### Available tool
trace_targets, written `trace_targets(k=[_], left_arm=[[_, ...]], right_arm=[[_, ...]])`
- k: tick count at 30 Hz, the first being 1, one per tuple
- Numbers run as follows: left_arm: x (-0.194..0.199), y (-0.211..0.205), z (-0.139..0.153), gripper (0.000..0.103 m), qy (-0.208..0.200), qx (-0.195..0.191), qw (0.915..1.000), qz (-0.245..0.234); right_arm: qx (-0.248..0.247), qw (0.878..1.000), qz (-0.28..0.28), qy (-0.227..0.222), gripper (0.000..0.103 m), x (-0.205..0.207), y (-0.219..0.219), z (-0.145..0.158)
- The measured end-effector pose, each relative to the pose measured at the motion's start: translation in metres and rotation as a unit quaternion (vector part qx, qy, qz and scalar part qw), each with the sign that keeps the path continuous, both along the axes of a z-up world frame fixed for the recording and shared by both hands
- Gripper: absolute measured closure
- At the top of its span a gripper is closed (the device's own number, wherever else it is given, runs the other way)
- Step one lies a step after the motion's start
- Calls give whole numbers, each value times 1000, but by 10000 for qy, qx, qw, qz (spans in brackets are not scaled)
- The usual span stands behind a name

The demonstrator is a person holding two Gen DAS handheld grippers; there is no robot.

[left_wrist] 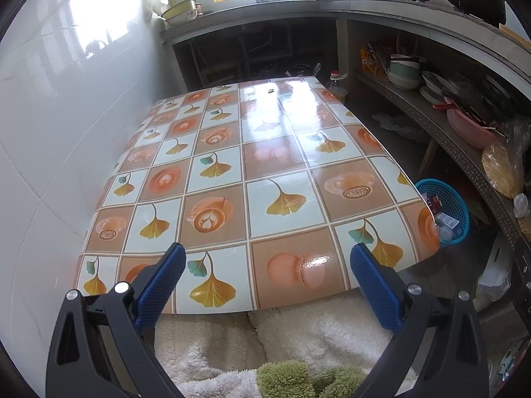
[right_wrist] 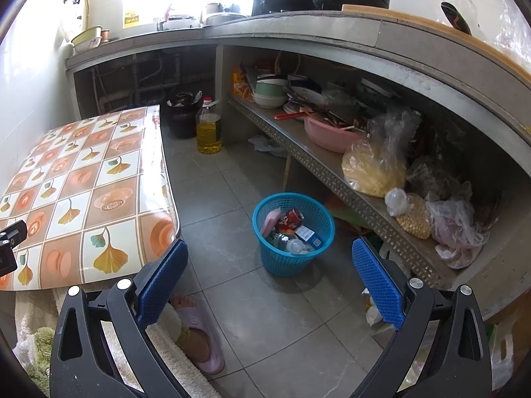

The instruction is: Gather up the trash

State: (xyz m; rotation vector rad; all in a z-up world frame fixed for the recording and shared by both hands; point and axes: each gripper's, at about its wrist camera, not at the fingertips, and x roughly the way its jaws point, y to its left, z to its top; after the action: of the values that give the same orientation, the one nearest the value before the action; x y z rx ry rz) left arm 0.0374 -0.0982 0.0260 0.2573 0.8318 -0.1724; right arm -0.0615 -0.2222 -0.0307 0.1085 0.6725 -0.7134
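A blue plastic basket (right_wrist: 312,258) stands on the grey floor right of the table and holds trash: a red can (right_wrist: 293,218), a pink item, a clear bottle and small cartons. It also shows in the left wrist view (left_wrist: 459,207). My right gripper (right_wrist: 269,273) is open and empty, above the floor just in front of the basket. My left gripper (left_wrist: 268,273) is open and empty over the near edge of the table (left_wrist: 259,172), which has a glossy ginkgo-and-cup pattern cloth. One tiny dark scrap (left_wrist: 270,91) lies at the table's far end.
A long metal shelf (right_wrist: 332,165) on the right holds bowls, a pink basin and plastic bags of food. An oil bottle (right_wrist: 209,129) and a dark pot (right_wrist: 182,117) stand on the floor beyond the table. A slippered foot (right_wrist: 199,335) is near the right gripper. A white wall is left of the table.
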Motion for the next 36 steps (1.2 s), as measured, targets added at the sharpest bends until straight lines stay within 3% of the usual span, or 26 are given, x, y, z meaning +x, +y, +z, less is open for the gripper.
trace_targets(k=[36], left_arm=[[0, 0, -1, 6, -8, -14, 10000, -42]], right_arm=[[-39, 10000, -15, -25, 8, -2, -2, 1]])
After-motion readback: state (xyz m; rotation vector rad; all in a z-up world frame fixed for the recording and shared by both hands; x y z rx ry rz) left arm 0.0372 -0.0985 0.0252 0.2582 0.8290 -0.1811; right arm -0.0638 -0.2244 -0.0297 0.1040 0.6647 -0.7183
